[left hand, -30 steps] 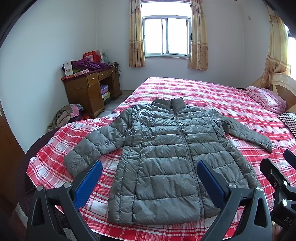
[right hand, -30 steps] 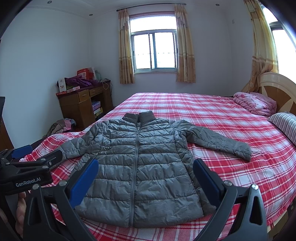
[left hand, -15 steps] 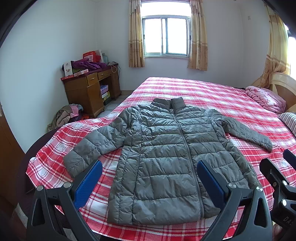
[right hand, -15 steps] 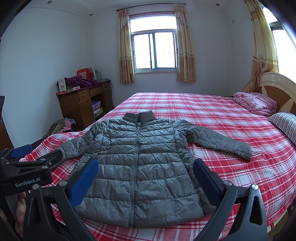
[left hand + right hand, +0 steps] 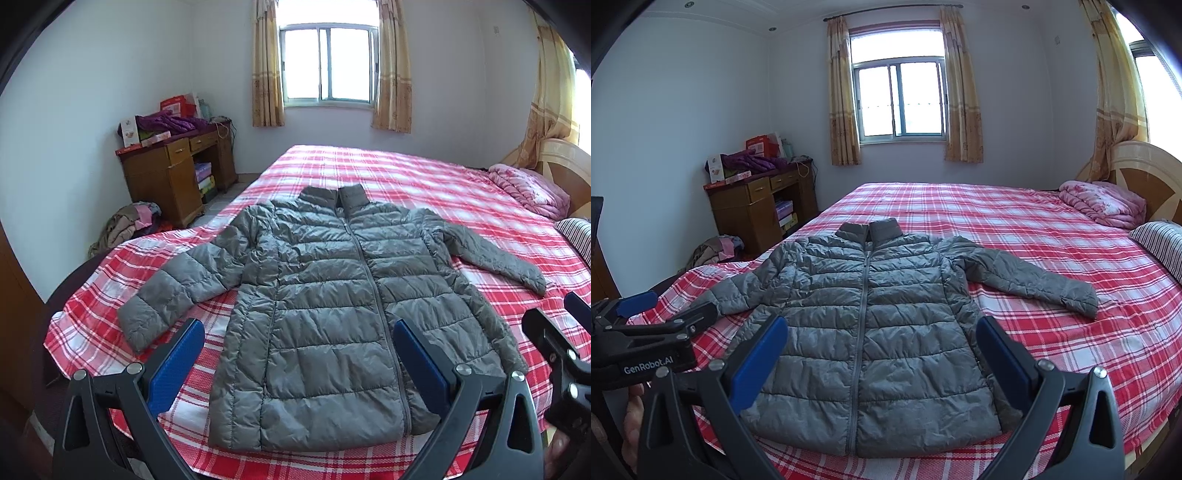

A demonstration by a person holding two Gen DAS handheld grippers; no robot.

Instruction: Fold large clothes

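A grey quilted puffer jacket [image 5: 325, 295] [image 5: 864, 317] lies flat and zipped on the red plaid bed [image 5: 424, 173] [image 5: 1015, 221], collar far, hem near me, both sleeves spread out. My left gripper [image 5: 298, 363] hovers open above the hem, holding nothing. Open too, my right gripper [image 5: 881, 360] hangs over the jacket's lower half with nothing between its blue pads. Each gripper shows at the edge of the other's view.
A wooden desk [image 5: 173, 173] piled with boxes and clothes stands at the left wall, with a clothes heap [image 5: 125, 225] on the floor. A pink folded quilt [image 5: 1104, 203] and a striped pillow [image 5: 1163, 243] lie by the headboard at right. A curtained window [image 5: 899, 99] is at the back.
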